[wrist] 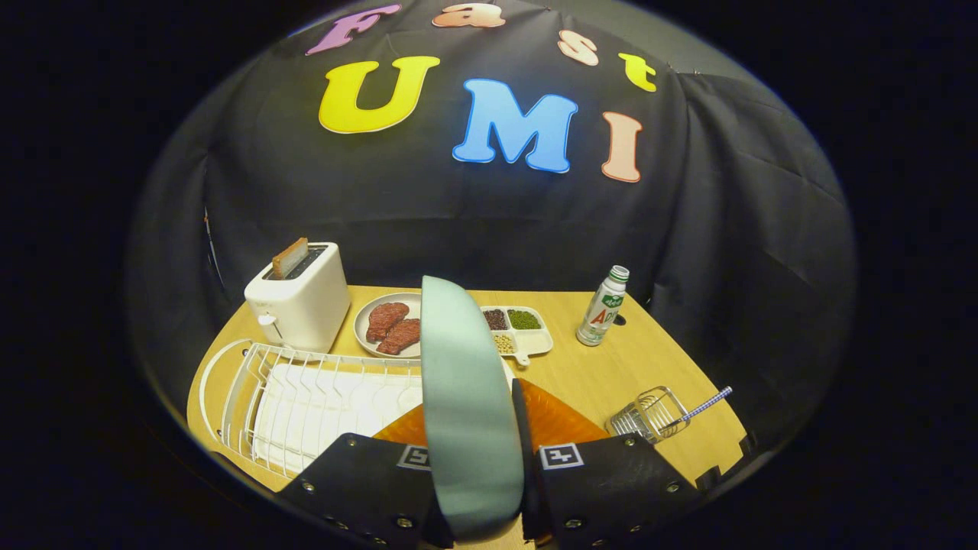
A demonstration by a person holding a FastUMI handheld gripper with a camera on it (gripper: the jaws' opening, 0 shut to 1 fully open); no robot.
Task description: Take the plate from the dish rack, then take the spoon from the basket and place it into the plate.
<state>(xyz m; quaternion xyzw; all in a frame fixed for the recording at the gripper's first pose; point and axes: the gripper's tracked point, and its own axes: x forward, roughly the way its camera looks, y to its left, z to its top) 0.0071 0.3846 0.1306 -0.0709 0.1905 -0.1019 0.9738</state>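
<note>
the tongs (480,489) are clamped on the pale green plate (462,382), held on edge between both fingers and sticking straight up ahead of them. it's clear of the white dish rack (306,397) off to the left. the spoon (707,403) sits in the wire basket (649,416) to the right, handle pointing away to the right.

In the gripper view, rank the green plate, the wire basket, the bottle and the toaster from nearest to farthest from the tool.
1. Green plate: clamped edge-on between the fingers of the tool.
2. Wire basket: just ahead, right of the fingers.
3 and 4. Bottle, far right, and toaster, far left beyond the dish rack: too close to call.
</note>
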